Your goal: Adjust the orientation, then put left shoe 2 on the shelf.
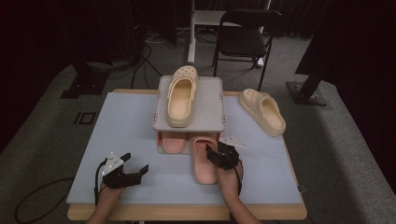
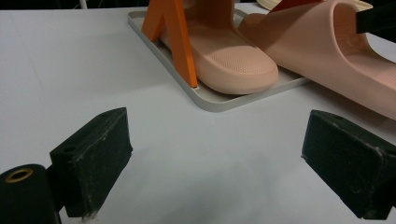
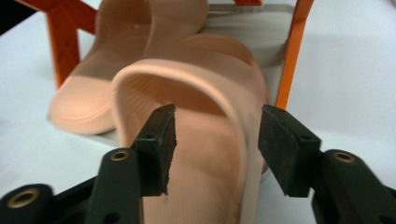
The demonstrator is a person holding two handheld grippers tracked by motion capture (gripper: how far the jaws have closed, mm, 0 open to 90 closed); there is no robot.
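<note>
Your left gripper [image 1: 133, 169] hovers low over the table [image 1: 126, 121] near its front left corner, jaws spread wide with nothing between them; in the left gripper view its black pads [image 2: 93, 158] frame bare white surface. Ahead of it stands the rack [image 1: 189, 122], a grey two-level shelf on orange legs [image 2: 180, 39], set toward the back of the table at its middle. On the lower tray [image 2: 219, 100] lies one pink slide [image 2: 224, 56], toe pointing toward you, just beside an orange leg. On the top tray lies a cream clog [image 1: 181, 95], toe toward the far edge. In front of the rack, the second pink slide [image 1: 203, 161] lies on the table with its toe end reaching onto the lower tray, heel toward the front edge. Your right gripper [image 1: 215, 155] sits at that slide's strap. In the right gripper view the jaws stand part open, one pad [image 3: 159, 149] inside the strap over the footbed, the other outside the slide's side wall; the strap edge runs between them, and neither pad presses on it. Further right, near the table's back right corner, a second cream clog [image 1: 262, 111] lies alone, angled, well apart from the rack.
</note>
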